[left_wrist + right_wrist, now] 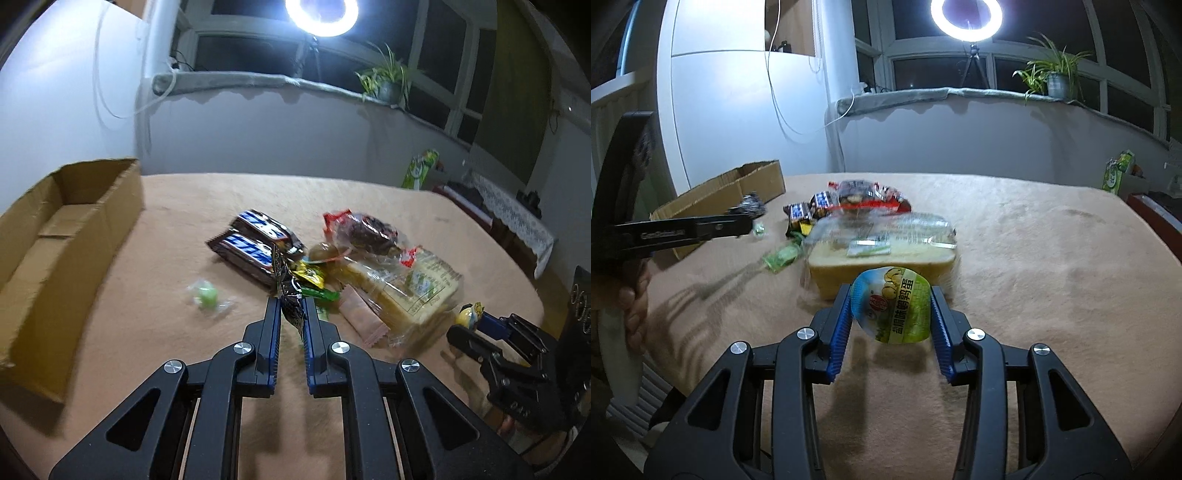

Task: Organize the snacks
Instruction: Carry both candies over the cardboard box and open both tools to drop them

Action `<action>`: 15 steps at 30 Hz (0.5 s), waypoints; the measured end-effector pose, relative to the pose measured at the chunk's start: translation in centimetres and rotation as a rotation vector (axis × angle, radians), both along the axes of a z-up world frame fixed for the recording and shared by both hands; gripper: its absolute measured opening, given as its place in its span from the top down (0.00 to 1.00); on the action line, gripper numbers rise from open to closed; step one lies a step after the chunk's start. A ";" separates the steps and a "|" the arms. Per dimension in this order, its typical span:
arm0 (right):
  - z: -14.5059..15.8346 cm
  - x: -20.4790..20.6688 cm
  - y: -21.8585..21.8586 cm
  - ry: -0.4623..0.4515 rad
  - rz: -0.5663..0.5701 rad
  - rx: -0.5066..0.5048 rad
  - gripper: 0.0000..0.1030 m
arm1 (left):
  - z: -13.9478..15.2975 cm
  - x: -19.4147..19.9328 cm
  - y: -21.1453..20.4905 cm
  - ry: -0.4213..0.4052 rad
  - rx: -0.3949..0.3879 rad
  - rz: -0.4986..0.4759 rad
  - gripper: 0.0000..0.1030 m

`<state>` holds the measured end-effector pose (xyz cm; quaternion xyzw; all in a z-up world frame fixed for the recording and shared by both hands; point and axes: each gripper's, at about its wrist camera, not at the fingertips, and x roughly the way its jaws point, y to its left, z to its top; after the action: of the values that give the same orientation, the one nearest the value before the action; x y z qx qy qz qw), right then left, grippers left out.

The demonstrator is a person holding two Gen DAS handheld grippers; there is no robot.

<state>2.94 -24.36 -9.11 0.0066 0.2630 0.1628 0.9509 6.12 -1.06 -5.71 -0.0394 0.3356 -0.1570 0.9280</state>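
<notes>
My left gripper (pixel 291 304) is shut on a small dark foil snack packet (pixel 290 295) and holds it above the table; it also shows in the right wrist view (pixel 750 218). My right gripper (pixel 892 295) is shut on a green and blue quail egg pack (pixel 892 306), lifted off the table; it shows in the left wrist view (pixel 476 317). An open cardboard box (pixel 55 236) sits at the left. The snack pile holds two Snickers bars (pixel 255 243), a bagged bread loaf (pixel 406 291), a red-edged clear bag (pixel 365 229), green packets (pixel 317 291) and a green wrapped candy (pixel 207 295).
The round table (pixel 1034 277) is covered in a peach cloth. A ring light (pixel 966 18) and a potted plant (pixel 1052 77) stand at the window behind. A green carton (pixel 421 170) sits off the far right edge. A hand (pixel 635 299) holds the left gripper's handle.
</notes>
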 end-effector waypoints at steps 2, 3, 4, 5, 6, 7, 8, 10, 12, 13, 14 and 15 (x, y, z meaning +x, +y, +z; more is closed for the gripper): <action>0.8 -0.2 0.4 -0.014 0.001 -0.003 0.60 | 0.7 -0.6 1.2 -0.018 -0.008 0.018 0.91; 1.0 -0.3 0.6 -0.017 0.004 -0.006 0.60 | 1.1 -1.0 1.8 -0.028 -0.012 0.026 0.91; 1.5 -0.2 1.1 -0.024 0.012 -0.011 0.60 | 1.4 -1.2 2.4 -0.036 -0.013 0.035 0.91; 1.9 -0.3 1.5 -0.032 0.021 -0.012 0.60 | 1.8 -1.4 3.1 -0.046 -0.014 0.048 0.91; 2.3 -0.2 1.9 -0.037 0.029 -0.012 0.60 | 2.3 -1.7 4.1 -0.058 -0.016 0.067 0.91; 2.6 -0.1 2.3 -0.040 0.040 -0.012 0.60 | 2.7 -1.9 5.0 -0.067 -0.019 0.084 0.91; 3.1 0.2 3.1 -0.043 0.059 -0.014 0.60 | 3.1 -2.1 5.9 -0.076 -0.023 0.102 0.91; 3.9 0.6 4.5 -0.051 0.087 -0.017 0.60 | 3.8 -2.5 7.6 -0.092 -0.031 0.134 0.91; 4.4 1.0 5.8 -0.056 0.106 -0.021 0.60 | 4.3 -2.9 9.2 -0.110 -0.038 0.168 0.91; 4.8 1.3 6.9 -0.059 0.123 -0.022 0.60 | 4.7 -3.1 10.1 -0.120 -0.038 0.185 0.91; 5.1 1.6 7.6 -0.060 0.135 -0.021 0.60 | 4.9 -3.2 11.0 -0.126 -0.035 0.203 0.91; 5.4 1.9 8.3 -0.061 0.147 -0.018 0.60 | 5.0 -3.2 11.5 -0.129 -0.033 0.214 0.91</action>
<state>4.79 -16.04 -3.75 -0.0264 0.2349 0.2300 0.9440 2.89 10.48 -0.74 -0.0800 0.2663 -0.0648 0.9584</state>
